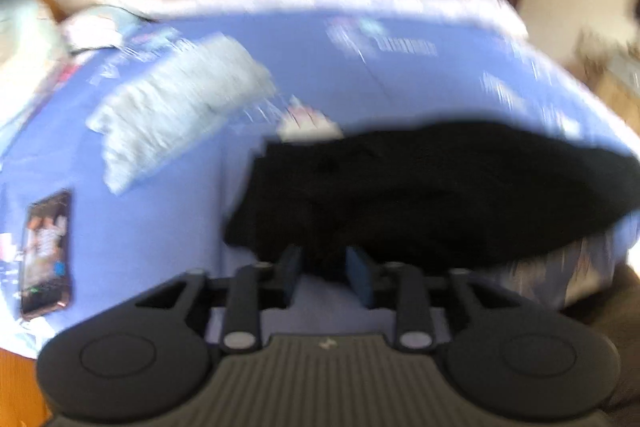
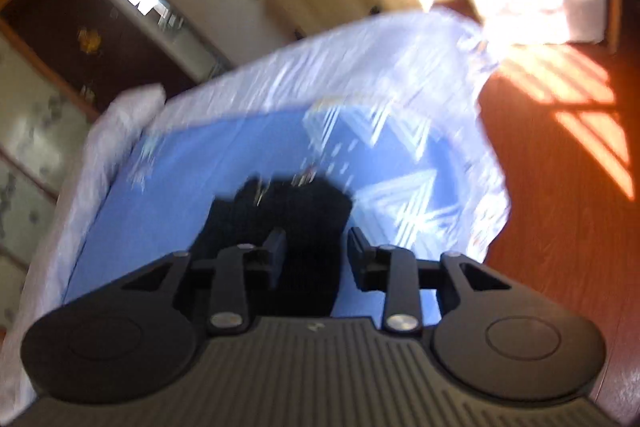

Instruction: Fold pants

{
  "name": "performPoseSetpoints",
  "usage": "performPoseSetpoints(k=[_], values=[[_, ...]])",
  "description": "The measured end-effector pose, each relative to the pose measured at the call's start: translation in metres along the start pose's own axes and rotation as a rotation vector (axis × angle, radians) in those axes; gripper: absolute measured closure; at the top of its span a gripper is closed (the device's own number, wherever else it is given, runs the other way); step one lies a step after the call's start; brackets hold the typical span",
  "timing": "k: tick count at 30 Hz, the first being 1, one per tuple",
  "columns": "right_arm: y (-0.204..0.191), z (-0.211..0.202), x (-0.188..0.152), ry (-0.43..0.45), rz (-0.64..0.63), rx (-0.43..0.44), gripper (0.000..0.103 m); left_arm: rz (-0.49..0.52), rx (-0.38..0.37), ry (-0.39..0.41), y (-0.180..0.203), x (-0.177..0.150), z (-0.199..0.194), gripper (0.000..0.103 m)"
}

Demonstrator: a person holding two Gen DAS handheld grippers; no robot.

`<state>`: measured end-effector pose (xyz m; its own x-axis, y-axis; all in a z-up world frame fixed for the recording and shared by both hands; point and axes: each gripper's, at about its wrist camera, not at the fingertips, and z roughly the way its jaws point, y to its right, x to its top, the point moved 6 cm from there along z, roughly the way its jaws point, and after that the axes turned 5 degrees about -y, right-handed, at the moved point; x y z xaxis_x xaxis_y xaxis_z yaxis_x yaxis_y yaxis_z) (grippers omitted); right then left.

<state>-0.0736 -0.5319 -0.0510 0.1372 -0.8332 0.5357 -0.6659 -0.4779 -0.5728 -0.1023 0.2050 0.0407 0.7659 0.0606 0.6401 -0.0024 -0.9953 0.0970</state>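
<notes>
Both views are blurred; the left claw point(image 1: 323, 267) tilts down toward the bed point(image 1: 168, 227), its jaws parted narrowly with the dark pants point(image 1: 420, 195) bunched just ahead of and between the fingertips, though the pads do not visibly press the cloth; a pale folded cloth point(image 1: 180, 111) lies ahead to its left, and a phone point(image 1: 48, 253) lies flat far to its left; the right claw point(image 2: 316, 251) also angles down, rolled so the room looks slanted, its jaws likewise a little apart; the pants point(image 2: 280, 223) lie directly ahead and run back between its fingers, not clearly gripped; beyond them is the blue sheet point(image 2: 180, 163), and the wood floor point(image 2: 560, 187) lies to the right.
</notes>
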Motion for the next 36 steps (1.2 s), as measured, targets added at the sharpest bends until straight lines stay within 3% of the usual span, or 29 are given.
performPoseSetpoints(k=[4,7,10,12,14,16,18,20,23,26,30,33,36], values=[[-0.038,-0.019,-0.009,0.006,-0.143,0.103,0.066,-0.152,-0.099,0.141,-0.010,0.044,-0.022,0.071],[-0.088,-0.013,-0.052,-0.133,-0.288,0.220,0.066,-0.146,-0.145,0.145,0.011,0.068,0.001,0.071],[-0.136,-0.006,-0.117,-0.284,-0.462,0.323,0.066,-0.114,-0.160,0.058,0.039,0.070,0.046,0.071],[-0.157,-0.004,-0.154,-0.366,-0.572,0.370,0.066,-0.123,-0.142,-0.048,0.047,0.055,0.075,0.071],[-0.170,0.001,-0.182,-0.417,-0.693,0.369,0.066,-0.112,-0.070,-0.182,0.047,0.035,0.103,0.074],[-0.167,0.008,-0.191,-0.439,-0.767,0.344,0.067,-0.041,0.010,-0.202,0.043,0.013,0.116,0.079],[-0.147,0.032,-0.180,-0.474,-0.736,0.258,0.067,-0.005,0.015,-0.164,0.046,0.006,0.113,0.079],[-0.127,0.044,-0.164,-0.501,-0.596,0.301,0.082,0.020,0.056,-0.176,0.052,0.009,0.114,0.079],[-0.115,0.046,-0.147,-0.550,-0.473,0.331,0.083,0.033,0.087,-0.195,0.056,0.014,0.112,0.079],[-0.101,0.034,-0.105,-0.442,-0.440,0.343,0.072,-0.005,0.051,-0.160,0.058,0.031,0.093,0.071],[-0.045,0.020,-0.027,-0.244,-0.260,0.321,0.069,-0.104,-0.004,-0.089,0.054,0.053,0.072,0.065],[0.000,0.017,0.007,-0.126,-0.136,0.265,0.062,-0.196,-0.068,-0.113,0.056,0.063,0.077,0.064],[0.029,0.027,0.018,-0.104,-0.032,0.248,0.061,-0.259,-0.114,-0.177,0.067,0.067,0.093,0.064]])
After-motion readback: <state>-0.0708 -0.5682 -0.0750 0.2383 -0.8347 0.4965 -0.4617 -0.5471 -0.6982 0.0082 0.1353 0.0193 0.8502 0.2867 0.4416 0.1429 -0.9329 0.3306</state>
